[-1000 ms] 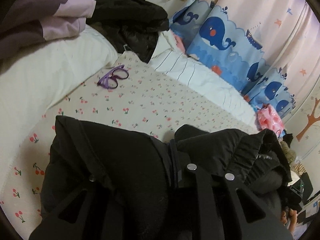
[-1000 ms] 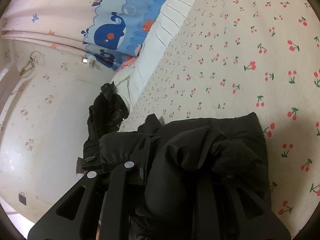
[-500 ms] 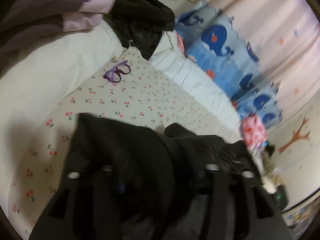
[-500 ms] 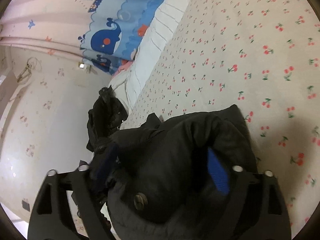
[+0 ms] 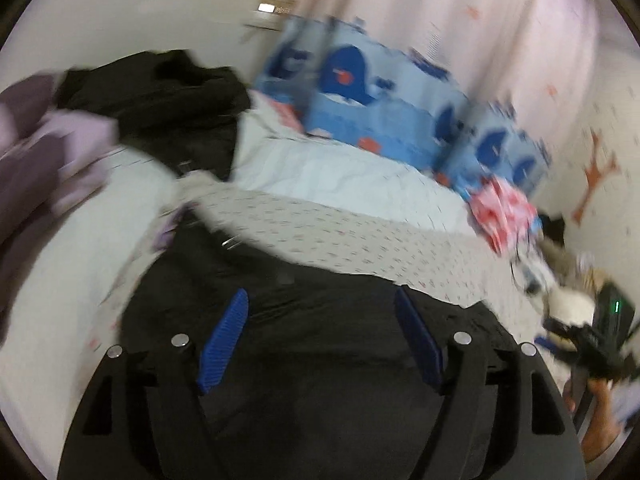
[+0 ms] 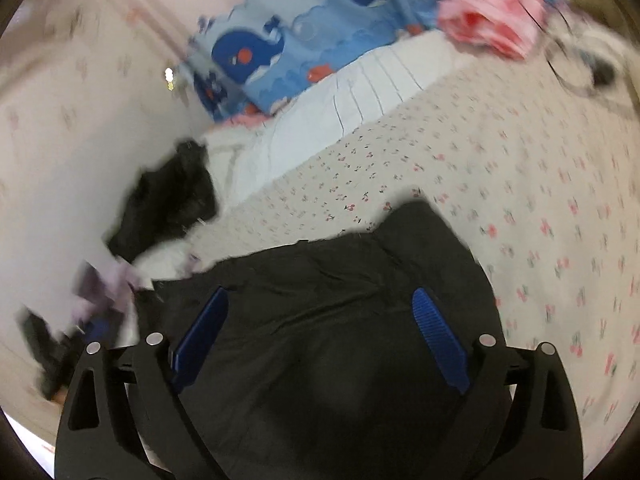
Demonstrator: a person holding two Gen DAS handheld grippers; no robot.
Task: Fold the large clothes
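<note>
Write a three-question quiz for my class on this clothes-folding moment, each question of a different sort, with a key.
1. True or false: the left gripper is clamped on the black garment.
2. What pattern does the bed sheet carry? A) stripes B) cherries C) stars
3. Fill in: the curtain behind the bed shows blue ____.

Key
1. False. Its jaws are opening, the blue pads stand apart and the garment lies below them on the bed.
2. B. The right gripper is likewise opening over the garment, with nothing pinched.
3. Whales.
</note>
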